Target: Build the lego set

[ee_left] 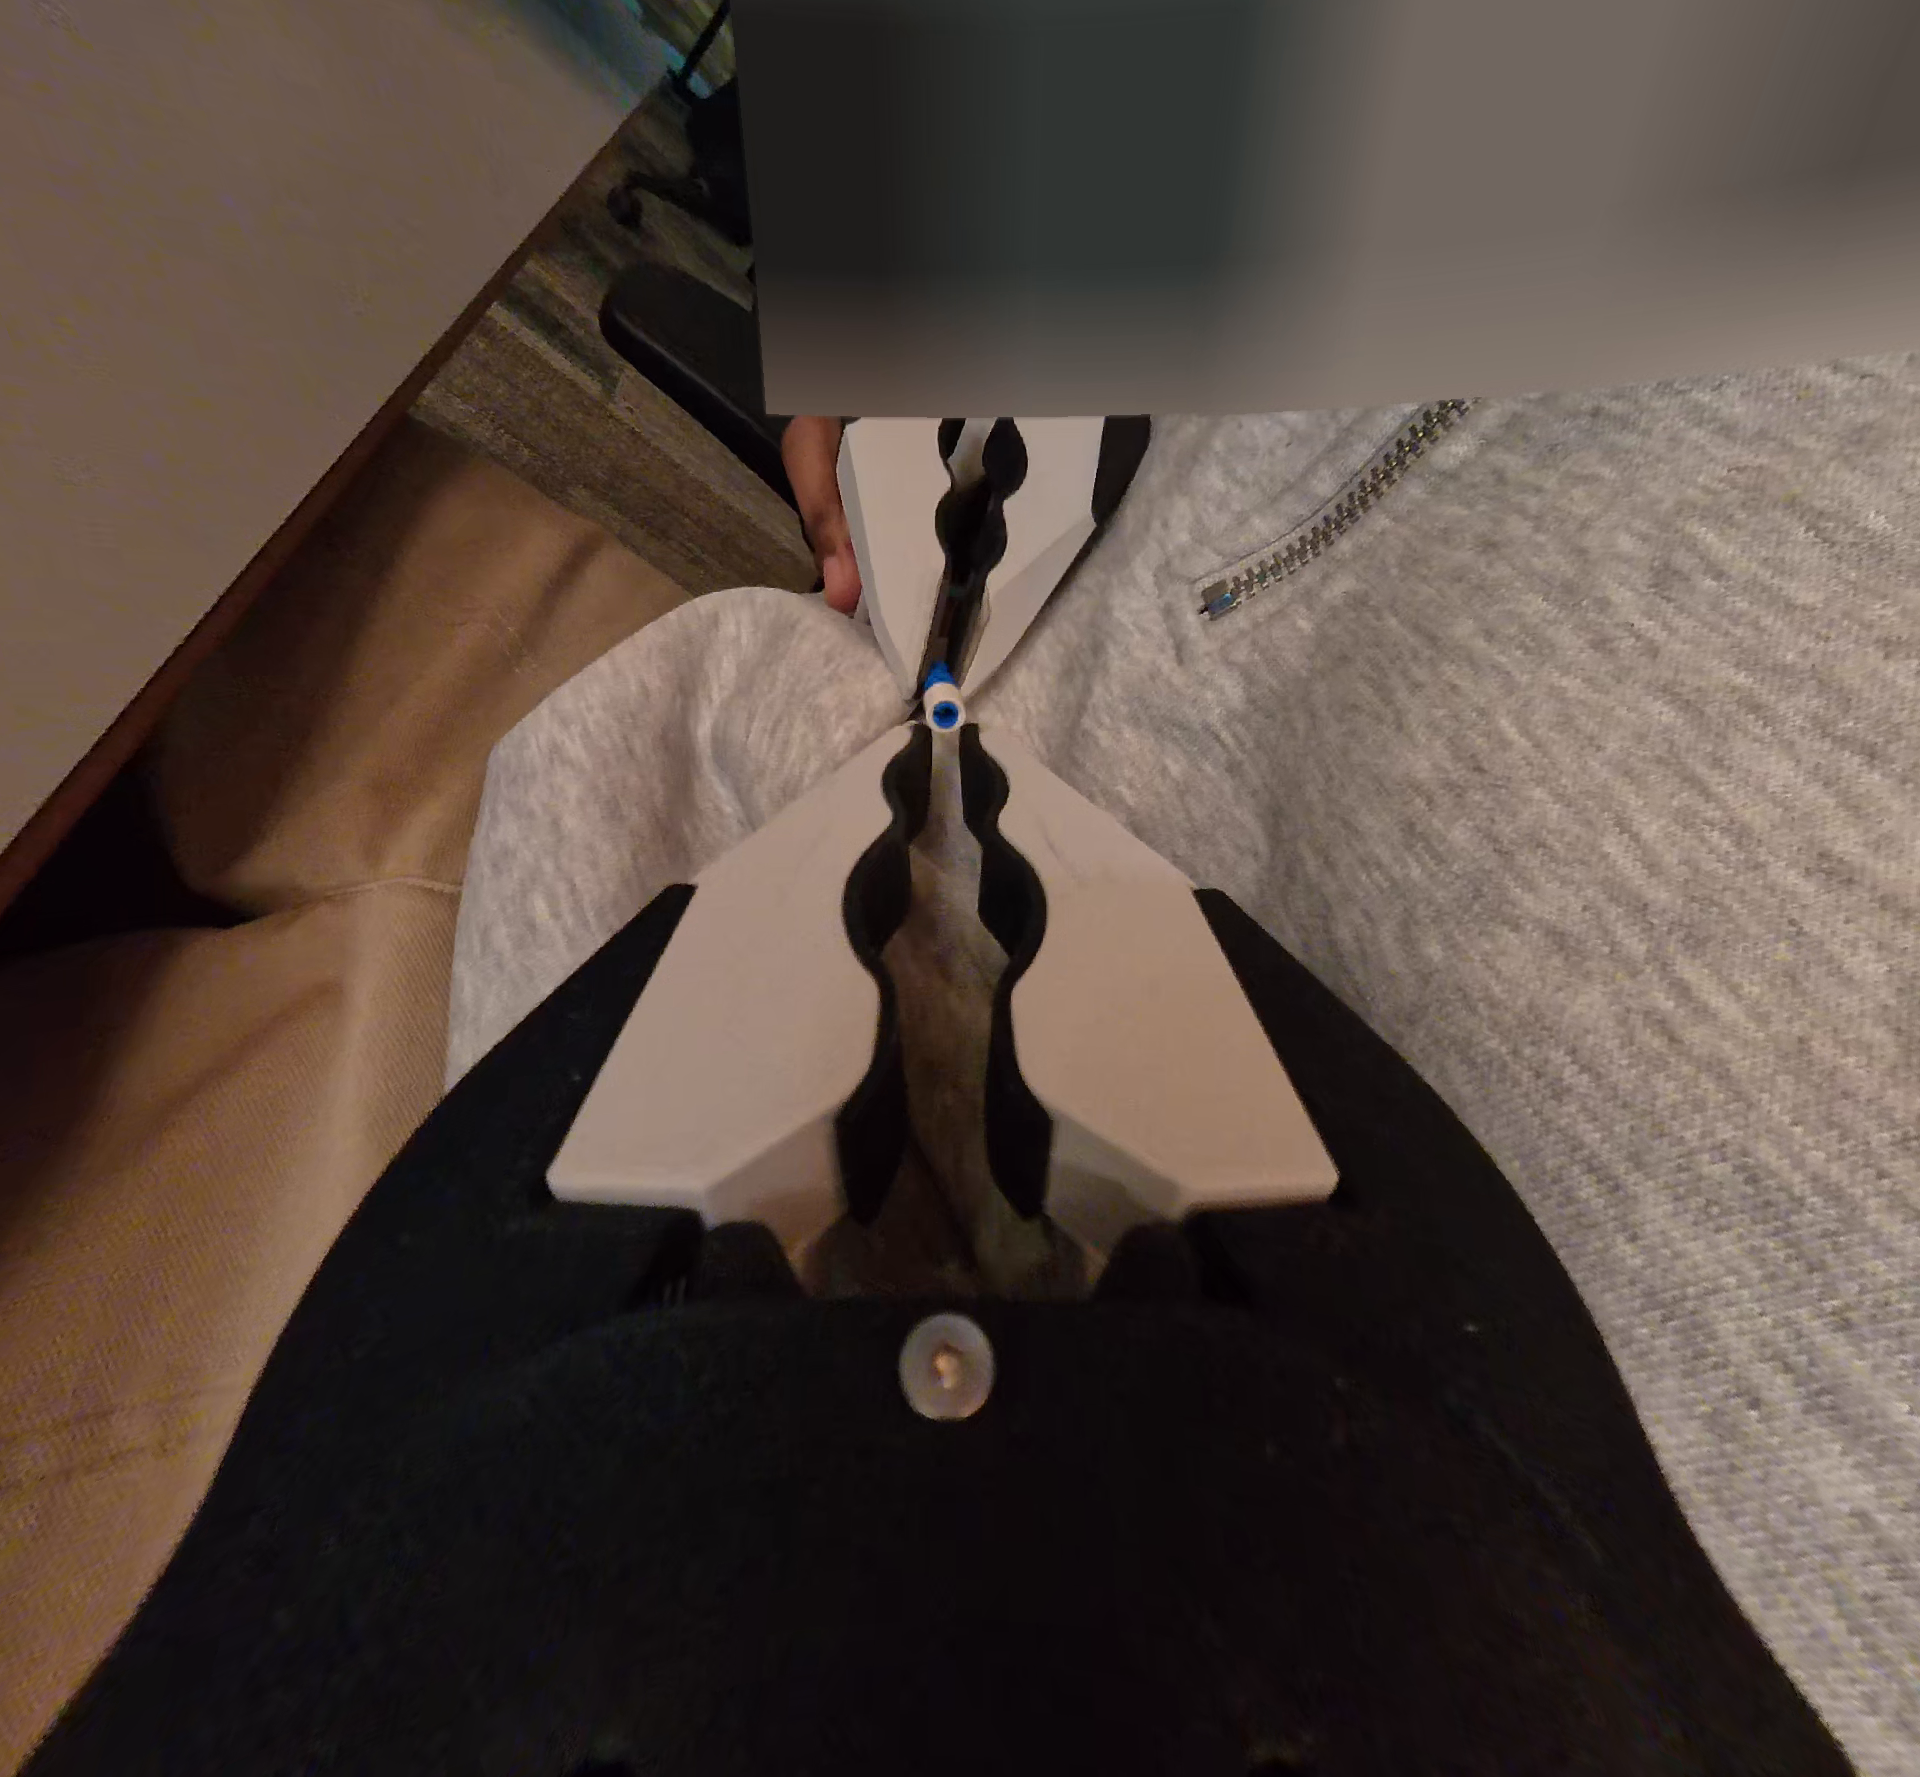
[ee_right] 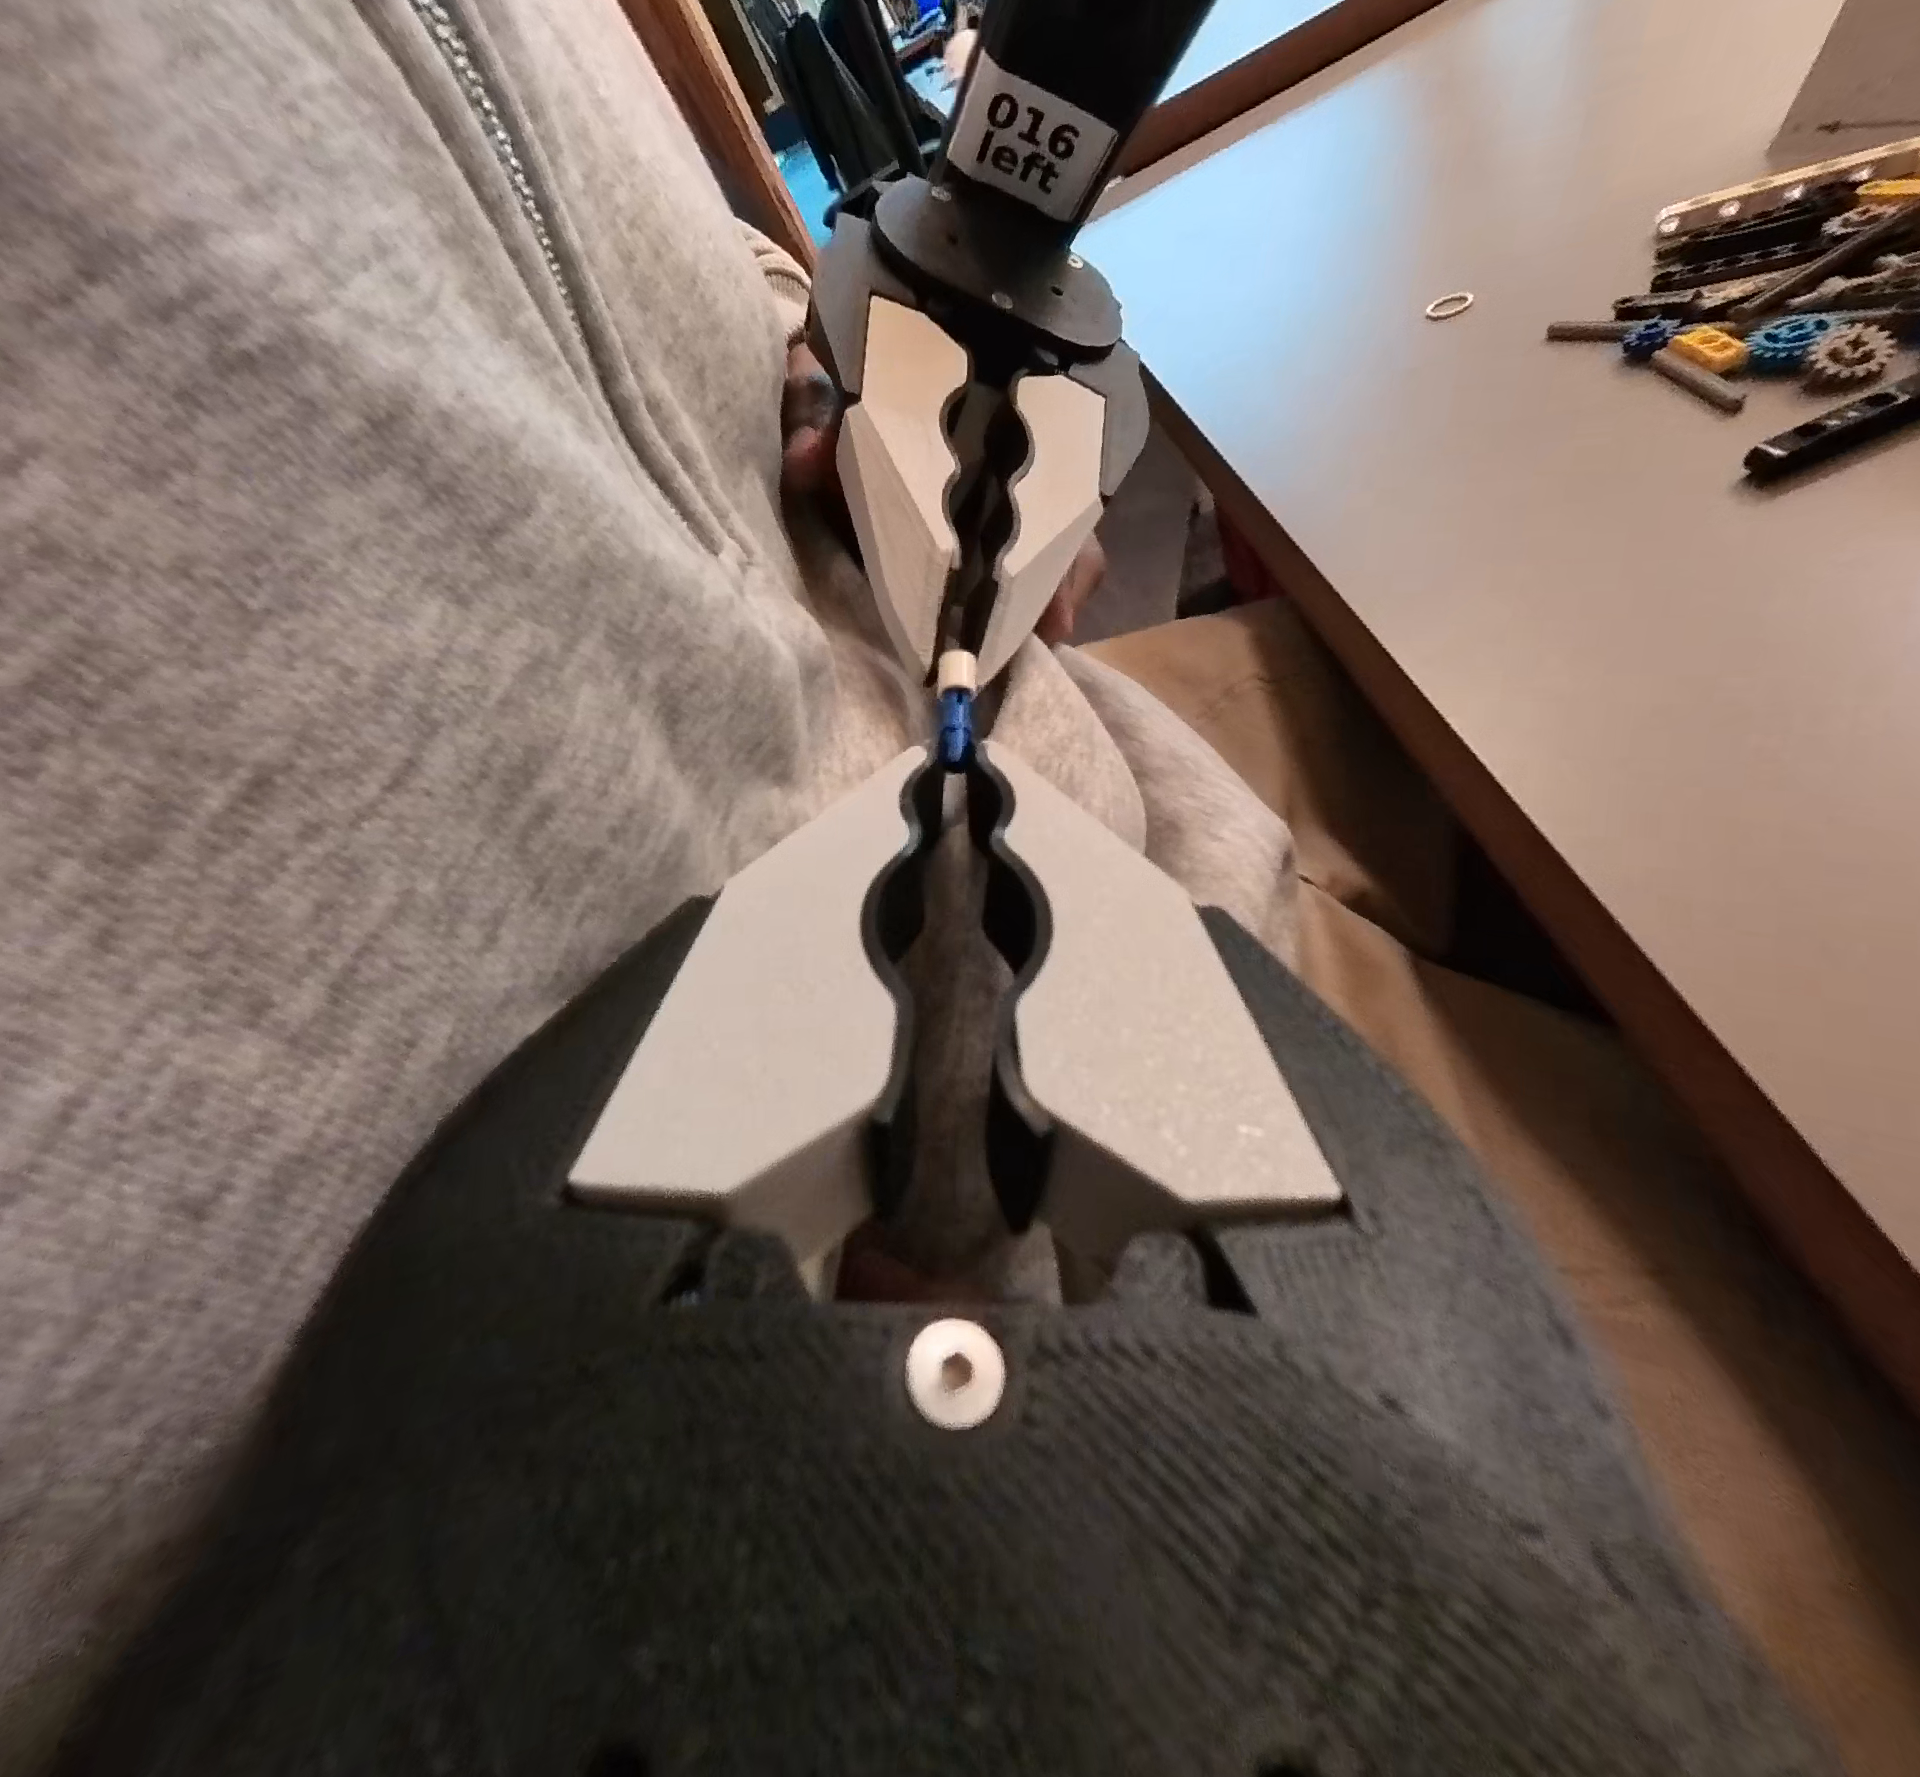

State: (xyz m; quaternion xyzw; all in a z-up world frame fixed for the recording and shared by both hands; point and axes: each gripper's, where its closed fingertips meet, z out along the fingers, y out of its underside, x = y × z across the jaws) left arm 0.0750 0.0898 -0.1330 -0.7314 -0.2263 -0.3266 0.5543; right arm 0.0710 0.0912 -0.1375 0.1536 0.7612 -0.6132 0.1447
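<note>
My left gripper [ee_left: 940,735] is shut on a small white bush [ee_left: 943,713] at its fingertips. My right gripper [ee_right: 954,771] is shut on a short blue pin [ee_right: 952,730]. The two grippers meet tip to tip, and the blue pin's end sits in the bush's hole. The right wrist view shows the left gripper [ee_right: 961,652] pointing down at mine with the white bush [ee_right: 956,669] touching the pin. The left wrist view shows the right gripper [ee_left: 940,673] just beyond the bush. Both are held over the person's lap, off the table.
A pile of loose lego parts [ee_right: 1766,314] (black beams, blue and grey gears, grey axles, a yellow piece) lies on the grey table [ee_right: 1455,532] at right, with a small ring [ee_right: 1448,306] beside it. The person's grey zip sweatshirt [ee_left: 1507,792] is close behind the grippers. The table's edge [ee_left: 312,501] runs along the left. My left and right fingertips are right by each other.
</note>
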